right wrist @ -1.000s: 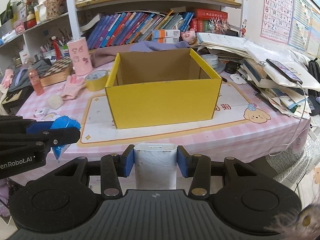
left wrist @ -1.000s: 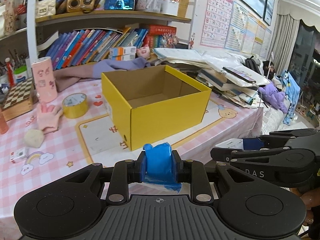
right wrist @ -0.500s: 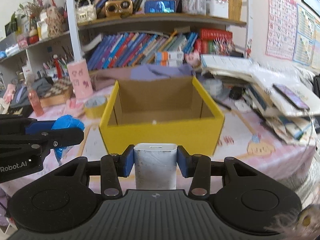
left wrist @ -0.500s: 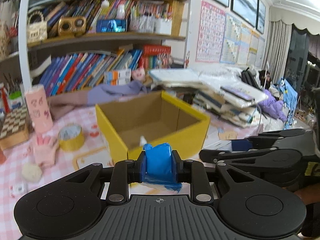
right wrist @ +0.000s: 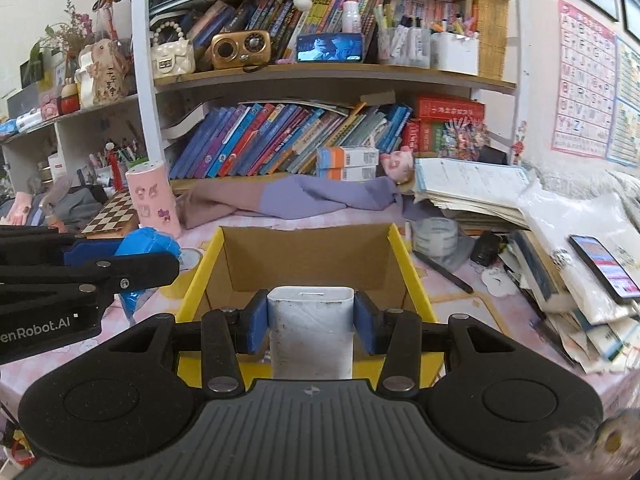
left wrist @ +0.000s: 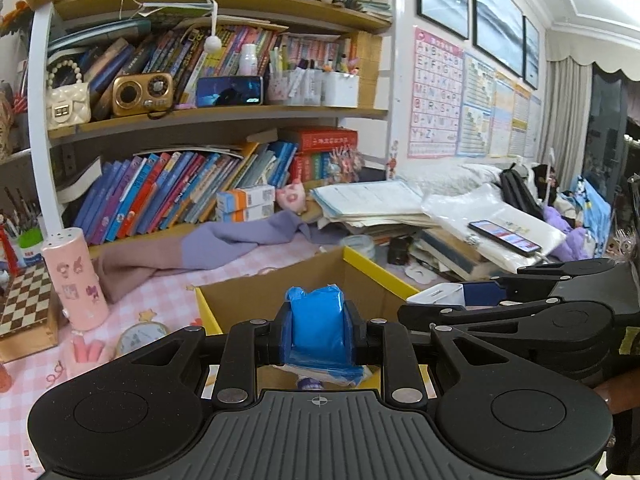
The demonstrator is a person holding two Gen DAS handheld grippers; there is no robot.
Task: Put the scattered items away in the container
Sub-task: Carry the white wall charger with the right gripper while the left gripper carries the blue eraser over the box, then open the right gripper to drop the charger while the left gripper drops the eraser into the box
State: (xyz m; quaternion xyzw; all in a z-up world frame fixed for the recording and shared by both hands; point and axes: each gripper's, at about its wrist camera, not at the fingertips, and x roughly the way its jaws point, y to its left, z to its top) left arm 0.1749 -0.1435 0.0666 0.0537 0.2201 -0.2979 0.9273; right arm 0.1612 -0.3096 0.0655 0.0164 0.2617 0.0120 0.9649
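Observation:
A yellow cardboard box [right wrist: 416, 280], open at the top, stands on the pink checked table; it also shows in the left wrist view [left wrist: 384, 276]. My left gripper [left wrist: 316, 328] is shut on a blue plastic packet [left wrist: 316, 324] and holds it over the box's left front part. My right gripper [right wrist: 311, 316] is shut on a white power bank [right wrist: 311, 332] above the box's front edge. The blue packet [right wrist: 146, 246] shows at the left in the right wrist view, and the power bank [left wrist: 438, 295] at the right in the left wrist view.
On the table left of the box are a pink cylinder [left wrist: 74, 280], a yellow tape roll [left wrist: 138, 336], a pink glove [left wrist: 86, 352] and a chessboard box [left wrist: 24, 308]. A purple cloth [right wrist: 304, 198] lies behind. Stacked books and a phone [right wrist: 604, 264] crowd the right.
Both grippers have risen and moved forward with their loads, from in front of the box to over its front edge. The box now looks closer and lower in both views.

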